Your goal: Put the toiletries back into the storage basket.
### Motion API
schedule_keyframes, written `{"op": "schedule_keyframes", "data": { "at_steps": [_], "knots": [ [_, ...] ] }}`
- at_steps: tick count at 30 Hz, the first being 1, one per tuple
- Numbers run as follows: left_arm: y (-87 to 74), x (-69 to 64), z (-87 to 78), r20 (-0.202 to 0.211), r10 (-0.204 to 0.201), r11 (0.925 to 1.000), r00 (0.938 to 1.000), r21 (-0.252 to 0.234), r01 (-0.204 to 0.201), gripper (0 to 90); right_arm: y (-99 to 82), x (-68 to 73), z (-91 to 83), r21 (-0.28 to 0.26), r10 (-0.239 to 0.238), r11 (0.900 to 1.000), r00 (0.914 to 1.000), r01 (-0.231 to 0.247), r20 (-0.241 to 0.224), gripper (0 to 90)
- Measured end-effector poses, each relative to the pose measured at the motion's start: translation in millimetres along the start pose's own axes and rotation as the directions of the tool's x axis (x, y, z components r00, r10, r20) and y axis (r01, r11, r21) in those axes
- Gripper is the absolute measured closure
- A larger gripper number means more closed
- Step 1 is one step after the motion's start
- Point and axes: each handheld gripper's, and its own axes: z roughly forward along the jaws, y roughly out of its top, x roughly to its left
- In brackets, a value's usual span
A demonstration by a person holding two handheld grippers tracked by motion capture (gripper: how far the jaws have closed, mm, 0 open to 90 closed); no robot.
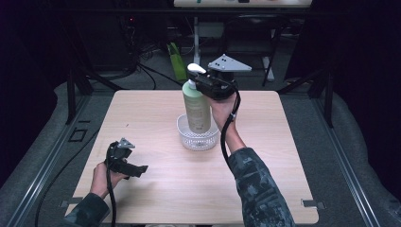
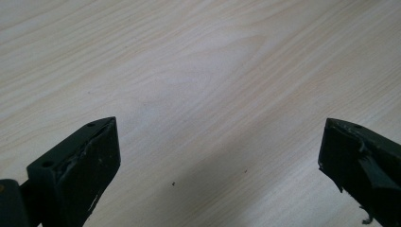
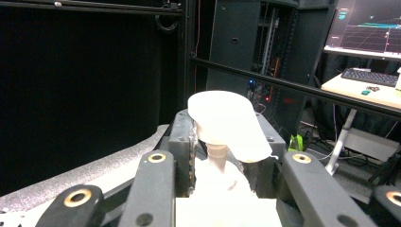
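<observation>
Near the table's (image 1: 142,198) front left corner, the left gripper (image 1: 138,169) rests low with its jaws spread wide and nothing between them. In the middle of the table sits a white basket (image 1: 185,134). The tall green bottle (image 1: 196,108) stands up in it. The right gripper (image 1: 202,83) pinches the bottle's thin neck, just under the white pump (image 3: 227,120). The bottle looks hard, smooth and maybe heavy, and it could slip. The neck is a good place to hold. The basket looks light.

A pale wooden bench (image 1: 156,189) stands on grey floor (image 1: 42,156); behind it, a keyboard (image 3: 370,76) lies beneath a lit monitor (image 3: 369,26).
</observation>
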Motion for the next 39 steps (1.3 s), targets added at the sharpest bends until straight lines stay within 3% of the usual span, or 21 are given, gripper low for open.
{"op": "schedule_keyframes", "data": {
  "at_steps": [23,39],
  "knots": [
    [-0.4,-0.2,-0.2,0.003,0.003,1.0000,1.0000,-0.001,-0.003,0.0,-38.4,-5.7,9.1,0.053,0.042,0.9977,0.9990,-0.042,0.013,67.4],
    [0.1,-1.6,0.1,0.004,0.013,0.9999,0.9999,0.000,-0.013,0.0,-64.7,-5.0,12.3,0.061,0.050,0.9967,0.9983,-0.052,0.031,67.5]
  ]
}}
